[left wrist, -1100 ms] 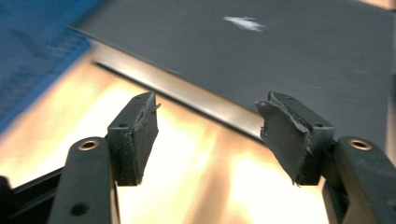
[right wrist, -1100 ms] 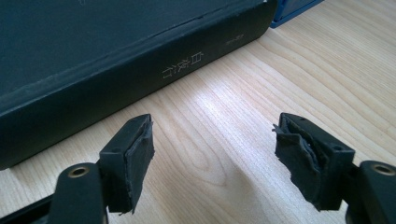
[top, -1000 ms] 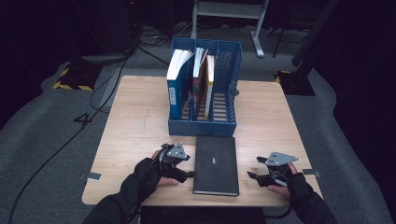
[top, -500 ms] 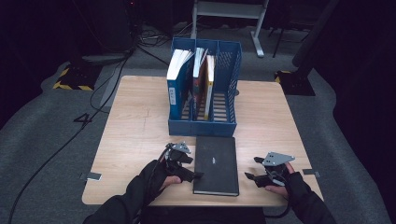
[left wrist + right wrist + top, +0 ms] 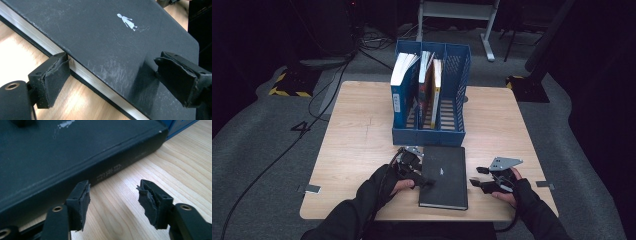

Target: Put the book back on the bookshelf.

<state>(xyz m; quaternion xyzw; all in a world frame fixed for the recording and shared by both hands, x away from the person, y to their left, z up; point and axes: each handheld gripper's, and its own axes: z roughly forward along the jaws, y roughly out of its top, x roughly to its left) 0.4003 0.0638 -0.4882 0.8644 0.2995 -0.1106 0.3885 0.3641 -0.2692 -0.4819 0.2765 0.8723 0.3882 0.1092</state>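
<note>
Black book (image 5: 445,175) — between open grippers

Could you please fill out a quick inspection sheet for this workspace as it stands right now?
Surface: wooden table, bare around the items.
Job's things: black book flat at near edge; blue file rack behind it holding upright books.
Clutter: nothing seen.
Grippers: left gripper open, jaws just opening, straddling the book's page edge; right gripper open, jaws just closing, nothing between, beside the book's spine.
Cables: several on the floor behind the table.
Surroundings: dark room, grey carpet, hazard-striped base.
</note>
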